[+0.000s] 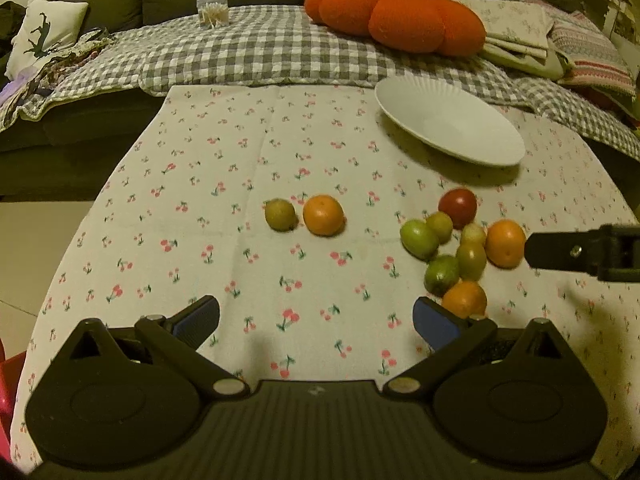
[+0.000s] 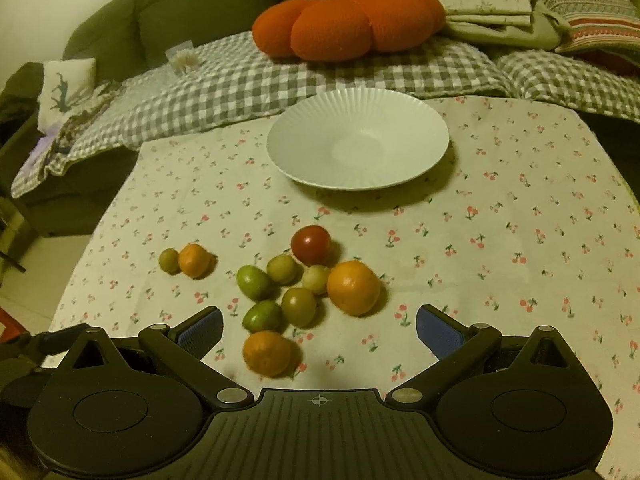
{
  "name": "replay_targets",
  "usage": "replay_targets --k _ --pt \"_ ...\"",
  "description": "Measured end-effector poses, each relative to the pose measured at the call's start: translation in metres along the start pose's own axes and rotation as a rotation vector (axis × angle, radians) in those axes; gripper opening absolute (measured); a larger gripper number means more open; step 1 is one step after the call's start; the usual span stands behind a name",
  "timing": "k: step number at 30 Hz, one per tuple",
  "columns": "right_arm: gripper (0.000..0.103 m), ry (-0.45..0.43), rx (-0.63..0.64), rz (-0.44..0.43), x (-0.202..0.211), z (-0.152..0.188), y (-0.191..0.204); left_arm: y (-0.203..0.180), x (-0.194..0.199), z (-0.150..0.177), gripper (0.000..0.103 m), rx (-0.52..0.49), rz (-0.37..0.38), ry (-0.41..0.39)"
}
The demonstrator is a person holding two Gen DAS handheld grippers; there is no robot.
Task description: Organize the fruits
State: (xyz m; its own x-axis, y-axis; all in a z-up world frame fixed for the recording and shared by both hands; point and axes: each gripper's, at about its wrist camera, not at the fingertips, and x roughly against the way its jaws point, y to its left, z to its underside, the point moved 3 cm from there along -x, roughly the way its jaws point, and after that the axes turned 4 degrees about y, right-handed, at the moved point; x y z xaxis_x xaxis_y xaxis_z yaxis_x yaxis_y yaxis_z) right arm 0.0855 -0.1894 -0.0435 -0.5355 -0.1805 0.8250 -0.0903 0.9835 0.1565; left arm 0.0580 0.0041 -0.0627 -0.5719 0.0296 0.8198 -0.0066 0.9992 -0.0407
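Left gripper [image 1: 316, 322] spread wide, nothing between the blue pads [image 1: 200, 320], hovering over bare cherry-print tablecloth [image 1: 248, 152]. Right gripper [image 2: 319, 330] also spread wide and empty, low over the fruit cluster; nearest to it is a small orange [image 2: 266, 353], sitting between the fingertips but not touched. Just beyond: two green fruits [image 2: 264, 316], an olive-brown one [image 2: 299, 306], a larger orange [image 2: 353, 288], a pale yellow fruit [image 2: 316, 279], another yellow-green one [image 2: 282, 268] and a red tomato [image 2: 311, 245] at the far side, all bunched and mostly touching. A separate pair sits off to the left of the cluster: small green fruit [image 1: 280, 215] touching an orange [image 1: 323, 215]. In the left wrist view the right gripper's finger comes in from the right edge, just beside the cluster's larger orange. White ribbed plate [image 2: 358, 100] is farther back on the cloth, empty, well apart from the fruit. Behind the table: checked blanket [image 2: 240, 80] on a sofa, with an orange pumpkin-shaped cushion [image 2: 344, 24].
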Motion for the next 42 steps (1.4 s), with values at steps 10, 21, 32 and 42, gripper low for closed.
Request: replay_targets --k 10,21,32,42 --pt "0.095 0.041 -0.024 -0.008 -0.025 -0.026 -0.020 0.029 -0.014 -0.017 0.101 0.100 0.057 0.005" --pt "0.066 0.128 -0.070 -0.038 -0.056 -0.024 -0.041 0.053 -0.048 -0.050 0.088 0.231 0.127 0.036" --pt "0.041 0.138 -0.007 -0.065 -0.066 -0.018 -0.034 0.074 -0.080 -0.050 0.054 0.375 0.163 0.065" --pt "0.038 0.112 0.042 -0.040 -0.070 -0.017 -0.030 0.072 -0.095 -0.055 0.034 0.414 0.182 0.003"
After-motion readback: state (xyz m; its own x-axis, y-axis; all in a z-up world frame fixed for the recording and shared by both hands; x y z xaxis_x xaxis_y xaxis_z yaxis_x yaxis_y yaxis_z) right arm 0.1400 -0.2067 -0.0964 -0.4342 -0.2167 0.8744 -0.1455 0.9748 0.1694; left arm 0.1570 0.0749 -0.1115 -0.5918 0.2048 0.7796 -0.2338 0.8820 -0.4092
